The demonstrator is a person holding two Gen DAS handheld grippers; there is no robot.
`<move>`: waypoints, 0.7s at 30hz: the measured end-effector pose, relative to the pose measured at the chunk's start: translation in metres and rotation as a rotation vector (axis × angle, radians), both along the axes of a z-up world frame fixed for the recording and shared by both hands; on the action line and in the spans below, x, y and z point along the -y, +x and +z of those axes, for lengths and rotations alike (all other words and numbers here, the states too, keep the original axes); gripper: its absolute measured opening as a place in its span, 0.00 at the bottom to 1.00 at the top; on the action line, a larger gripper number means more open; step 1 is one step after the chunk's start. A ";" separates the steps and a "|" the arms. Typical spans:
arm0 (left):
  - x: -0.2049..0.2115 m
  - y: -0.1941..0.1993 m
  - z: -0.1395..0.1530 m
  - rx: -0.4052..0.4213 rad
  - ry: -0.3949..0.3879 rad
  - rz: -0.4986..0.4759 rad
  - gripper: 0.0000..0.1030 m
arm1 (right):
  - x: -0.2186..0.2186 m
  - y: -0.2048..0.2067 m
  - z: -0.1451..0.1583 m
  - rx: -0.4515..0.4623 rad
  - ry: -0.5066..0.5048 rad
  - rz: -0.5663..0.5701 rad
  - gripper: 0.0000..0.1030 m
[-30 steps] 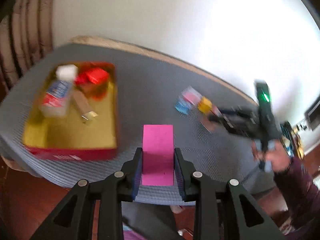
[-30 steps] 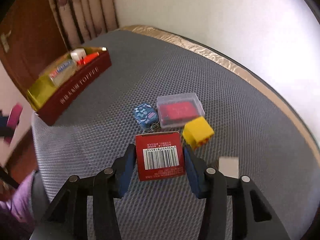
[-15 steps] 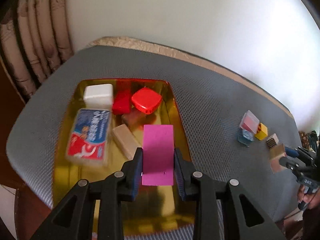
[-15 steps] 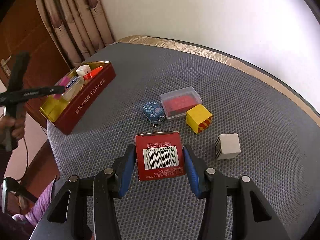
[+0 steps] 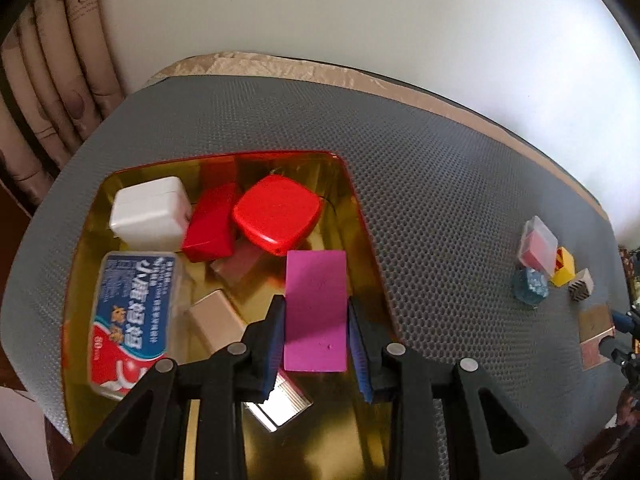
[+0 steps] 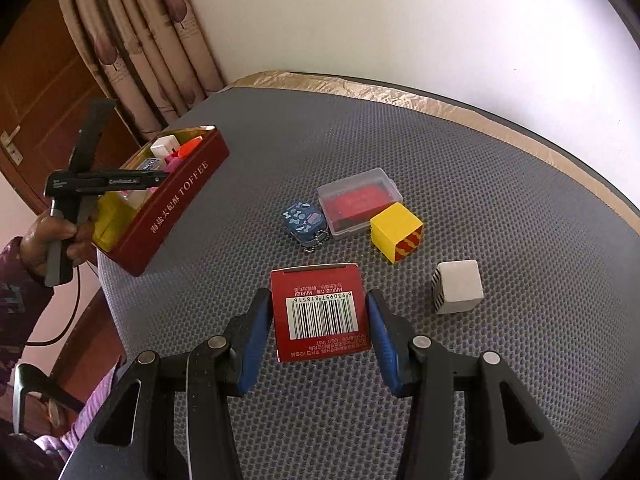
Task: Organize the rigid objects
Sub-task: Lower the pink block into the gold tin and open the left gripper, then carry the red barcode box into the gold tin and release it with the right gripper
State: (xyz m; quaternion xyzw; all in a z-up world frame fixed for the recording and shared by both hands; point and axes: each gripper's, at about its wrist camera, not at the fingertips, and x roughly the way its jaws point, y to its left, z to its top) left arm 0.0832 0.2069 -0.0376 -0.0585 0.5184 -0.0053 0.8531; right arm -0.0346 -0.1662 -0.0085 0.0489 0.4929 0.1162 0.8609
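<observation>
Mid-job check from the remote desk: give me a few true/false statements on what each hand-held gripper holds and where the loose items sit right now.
1. The left hand-held gripper holds a pink block above the toffee tin. True.
2. The right hand-held gripper is empty. False: it grips a red barcode box.
3. The yellow cube lies inside the tin. False: it sits on the grey mat, beside the clear plastic case.
4. A white cube sits on the mat. True.
</observation>
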 end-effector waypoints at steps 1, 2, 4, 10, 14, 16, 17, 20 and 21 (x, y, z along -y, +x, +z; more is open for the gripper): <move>0.000 0.001 0.000 -0.003 0.013 0.008 0.35 | -0.001 0.000 0.000 -0.001 0.000 0.000 0.43; 0.000 0.001 0.000 -0.005 0.023 0.014 0.36 | -0.001 0.000 0.000 -0.001 0.000 -0.001 0.43; -0.001 -0.001 0.001 0.000 0.046 0.026 0.39 | -0.002 -0.001 0.001 -0.001 0.001 -0.003 0.43; -0.018 -0.050 0.037 0.126 0.029 0.169 0.39 | -0.008 0.001 0.013 0.017 0.021 0.002 0.43; -0.040 -0.109 0.059 0.203 0.032 0.302 0.39 | -0.022 0.008 0.032 0.044 0.079 0.029 0.43; -0.054 -0.141 0.064 0.232 0.060 0.374 0.40 | -0.034 0.015 0.041 0.058 0.111 0.049 0.44; -0.060 -0.154 0.064 0.240 0.073 0.398 0.40 | -0.041 0.019 0.046 0.061 0.128 0.060 0.44; -0.075 -0.185 0.063 0.234 0.123 0.441 0.40 | -0.070 0.036 0.059 0.068 0.201 0.115 0.44; -0.079 -0.193 0.060 0.222 0.147 0.451 0.40 | -0.084 0.044 0.062 0.059 0.234 0.135 0.44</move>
